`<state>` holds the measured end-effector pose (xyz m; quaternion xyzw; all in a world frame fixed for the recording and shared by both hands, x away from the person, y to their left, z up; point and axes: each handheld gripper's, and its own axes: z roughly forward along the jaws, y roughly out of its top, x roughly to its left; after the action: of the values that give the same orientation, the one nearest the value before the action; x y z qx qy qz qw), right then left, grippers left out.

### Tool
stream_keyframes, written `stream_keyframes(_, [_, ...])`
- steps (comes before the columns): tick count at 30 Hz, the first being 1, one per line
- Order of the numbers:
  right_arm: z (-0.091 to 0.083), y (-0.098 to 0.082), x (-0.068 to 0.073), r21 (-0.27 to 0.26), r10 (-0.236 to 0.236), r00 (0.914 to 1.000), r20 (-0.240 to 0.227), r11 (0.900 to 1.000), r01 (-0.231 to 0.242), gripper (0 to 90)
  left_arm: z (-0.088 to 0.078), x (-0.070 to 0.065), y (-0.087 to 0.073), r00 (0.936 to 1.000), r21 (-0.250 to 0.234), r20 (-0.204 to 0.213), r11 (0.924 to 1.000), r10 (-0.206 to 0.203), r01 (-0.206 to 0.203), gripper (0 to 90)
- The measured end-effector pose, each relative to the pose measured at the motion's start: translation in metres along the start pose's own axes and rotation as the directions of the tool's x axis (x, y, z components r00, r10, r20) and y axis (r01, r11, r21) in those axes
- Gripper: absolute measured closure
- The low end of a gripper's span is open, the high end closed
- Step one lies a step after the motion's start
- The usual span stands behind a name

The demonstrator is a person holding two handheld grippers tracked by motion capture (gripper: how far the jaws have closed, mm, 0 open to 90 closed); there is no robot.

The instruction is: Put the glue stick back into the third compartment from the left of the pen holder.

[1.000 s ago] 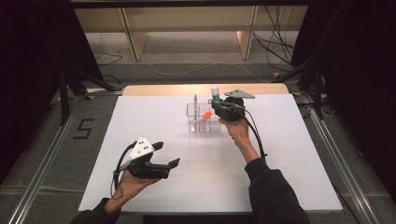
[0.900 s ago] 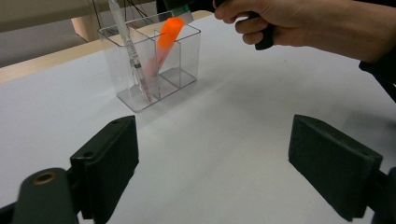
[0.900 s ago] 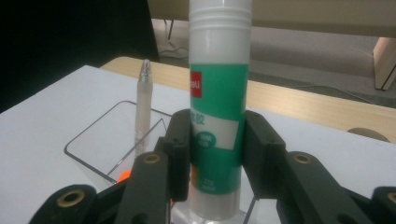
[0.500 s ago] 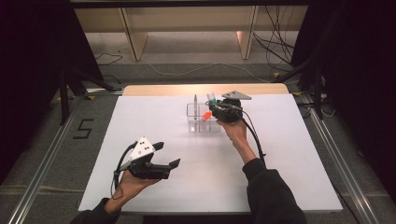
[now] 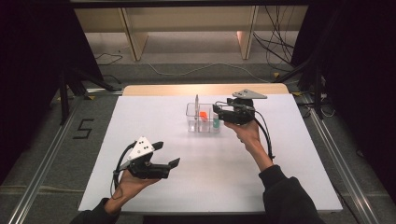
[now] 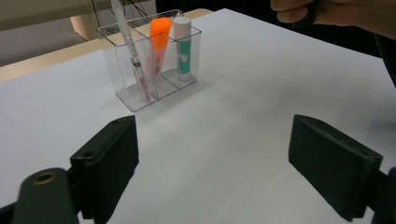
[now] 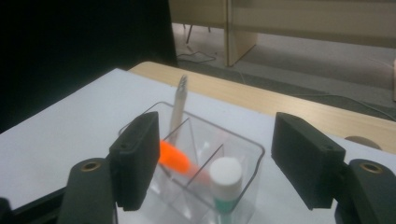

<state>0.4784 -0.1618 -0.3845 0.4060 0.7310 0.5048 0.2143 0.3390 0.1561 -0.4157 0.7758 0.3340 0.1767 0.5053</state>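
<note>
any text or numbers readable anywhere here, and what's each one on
"5": black mark on the grey floor left of the table.
Label on the green-and-white tube in the clear organizer: pale patches, too blurred to read.
Pen and orange marker: no legible print.

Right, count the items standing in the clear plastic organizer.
3. A white pen leans in one end compartment, an orange highlighter stands in the middle one, and a green glue stick with a white cap in the other end.
</note>
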Motion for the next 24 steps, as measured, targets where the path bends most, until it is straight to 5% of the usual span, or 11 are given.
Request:
stream_keyframes(11, [-0.039,-0.015,0.016,0.015,-0.009,0.9949,-0.1,1.0,0.011,27.9,0.001,0.0,0.0,0.9999,-0.002,0.006,0.9999,-0.013,0.013,15.6])
stream_keyframes(24, [-0.082,-0.055,0.016,0.022,-0.004,0.9918,-0.127,1.0,0.007,27.1,0.002,0.002,-0.002,0.9993,0.004,0.023,0.9995,-0.03,0.03,15.6])
